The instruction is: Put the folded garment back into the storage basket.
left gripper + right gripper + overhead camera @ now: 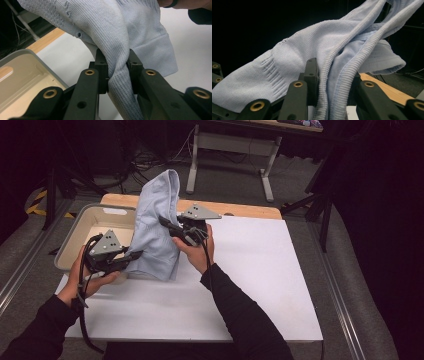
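Your left claw (134, 255): clenched on a bunched fold of the pale blue knit garment (157, 227). Your right claw (165, 222): clenched on its ribbed hem. Garment: held up between both, over the table's (260, 270) back-left corner, lower edge touching the white top. Beige tub (75, 227): at the left edge.

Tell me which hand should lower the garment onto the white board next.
Left, probably. The left tongs grip the light blue garment at its low end, close above the white board; the right tongs pinch a ribbed edge higher up.
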`<action>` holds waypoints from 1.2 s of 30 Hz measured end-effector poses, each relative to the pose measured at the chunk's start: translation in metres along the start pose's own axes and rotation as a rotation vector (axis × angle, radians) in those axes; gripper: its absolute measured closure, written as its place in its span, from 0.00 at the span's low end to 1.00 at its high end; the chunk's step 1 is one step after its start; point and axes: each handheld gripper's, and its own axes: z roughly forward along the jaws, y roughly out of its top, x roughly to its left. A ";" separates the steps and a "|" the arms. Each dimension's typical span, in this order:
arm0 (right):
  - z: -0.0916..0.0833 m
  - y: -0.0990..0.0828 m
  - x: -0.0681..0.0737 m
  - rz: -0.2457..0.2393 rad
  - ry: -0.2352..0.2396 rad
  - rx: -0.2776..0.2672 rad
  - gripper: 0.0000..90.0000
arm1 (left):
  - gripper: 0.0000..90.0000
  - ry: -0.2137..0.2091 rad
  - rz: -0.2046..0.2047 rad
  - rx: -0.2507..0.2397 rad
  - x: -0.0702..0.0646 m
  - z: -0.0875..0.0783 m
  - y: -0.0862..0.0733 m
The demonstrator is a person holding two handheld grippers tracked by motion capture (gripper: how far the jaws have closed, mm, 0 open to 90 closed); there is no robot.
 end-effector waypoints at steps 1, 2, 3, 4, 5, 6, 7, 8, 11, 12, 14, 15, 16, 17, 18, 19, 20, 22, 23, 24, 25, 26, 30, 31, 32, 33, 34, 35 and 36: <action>0.002 0.001 0.001 0.001 -0.001 0.001 0.79 | 0.85 0.005 -0.001 0.002 0.001 -0.002 0.000; 0.004 0.002 0.002 0.002 0.001 -0.001 0.79 | 0.85 0.011 0.002 0.004 0.003 -0.003 0.000; 0.009 0.003 0.004 -0.008 -0.001 -0.004 0.79 | 0.85 0.016 -0.001 0.004 0.005 -0.006 -0.001; 0.010 0.004 0.005 -0.008 -0.001 -0.003 0.79 | 0.85 0.019 -0.002 0.005 0.006 -0.007 -0.001; 0.013 0.005 0.006 -0.009 0.000 -0.004 0.79 | 0.85 0.019 -0.002 0.005 0.006 -0.007 -0.001; 0.015 0.005 0.007 -0.010 0.000 -0.003 0.79 | 0.85 0.027 0.001 0.010 0.007 -0.008 -0.001; 0.017 0.006 0.007 -0.009 0.002 -0.005 0.79 | 0.85 0.030 -0.004 0.012 0.010 -0.010 -0.002; 0.019 0.006 0.008 -0.007 0.001 -0.006 0.79 | 0.85 0.030 -0.004 0.012 0.010 -0.010 -0.002; 0.026 0.008 0.010 -0.007 0.008 -0.006 0.79 | 0.85 0.044 -0.011 0.017 0.014 -0.014 -0.004; 0.026 0.008 0.010 -0.007 0.008 -0.006 0.79 | 0.85 0.048 -0.014 0.018 0.016 -0.015 -0.005; 0.033 0.010 0.013 -0.007 0.010 -0.007 0.79 | 0.85 0.066 -0.013 0.027 0.021 -0.019 -0.006; 0.036 0.011 0.014 -0.007 0.012 -0.007 0.79 | 0.85 0.069 -0.016 0.028 0.023 -0.021 -0.007; 0.036 0.011 0.014 -0.007 0.012 -0.007 0.79 | 0.85 0.069 -0.016 0.028 0.023 -0.021 -0.007; 0.041 0.013 0.016 -0.005 0.014 -0.010 0.79 | 0.85 0.075 -0.021 0.029 0.025 -0.023 -0.007; 0.043 0.014 0.017 -0.002 0.017 -0.011 0.79 | 0.85 0.082 -0.020 0.031 0.026 -0.024 -0.007; 0.043 0.014 0.017 -0.002 0.017 -0.011 0.79 | 0.85 0.085 -0.023 0.032 0.028 -0.026 -0.008; 0.049 0.015 0.019 0.001 0.018 -0.012 0.79 | 0.85 0.089 -0.029 0.032 0.030 -0.027 -0.009; 0.053 0.016 0.021 0.004 0.019 -0.015 0.79 | 0.85 0.100 -0.029 0.035 0.032 -0.030 -0.010; 0.055 0.016 0.022 0.001 0.020 -0.012 0.79 | 0.85 0.103 -0.031 0.037 0.034 -0.031 -0.011; 0.057 0.017 0.023 0.007 0.022 -0.014 0.79 | 0.85 0.110 -0.036 0.043 0.037 -0.033 -0.012; 0.059 0.017 0.024 0.006 0.020 -0.012 0.79 | 0.85 0.110 -0.036 0.043 0.037 -0.033 -0.012; 0.059 0.017 0.024 0.006 0.020 -0.012 0.79 | 0.85 0.115 -0.036 0.043 0.039 -0.034 -0.013; 0.071 0.019 0.028 0.009 0.025 -0.014 0.79 | 0.85 0.145 -0.037 0.057 0.046 -0.040 -0.016; 0.073 0.019 0.029 0.008 0.029 -0.017 0.79 | 0.85 0.152 -0.041 0.058 0.048 -0.041 -0.017; 0.076 0.020 0.030 0.010 0.028 -0.017 0.79 | 0.85 0.151 -0.047 0.056 0.050 -0.042 -0.018; 0.078 0.020 0.030 0.013 0.028 -0.018 0.79 | 0.86 0.159 -0.049 0.058 0.051 -0.043 -0.018; 0.078 0.020 0.030 0.013 0.028 -0.018 0.79 | 0.86 0.159 -0.049 0.058 0.051 -0.043 -0.018; 0.083 0.021 0.032 0.011 0.027 -0.015 0.79 | 0.86 0.164 -0.058 0.059 0.054 -0.044 -0.020; 0.085 0.021 0.032 0.013 0.029 -0.014 0.79 | 0.86 0.171 -0.058 0.063 0.055 -0.045 -0.021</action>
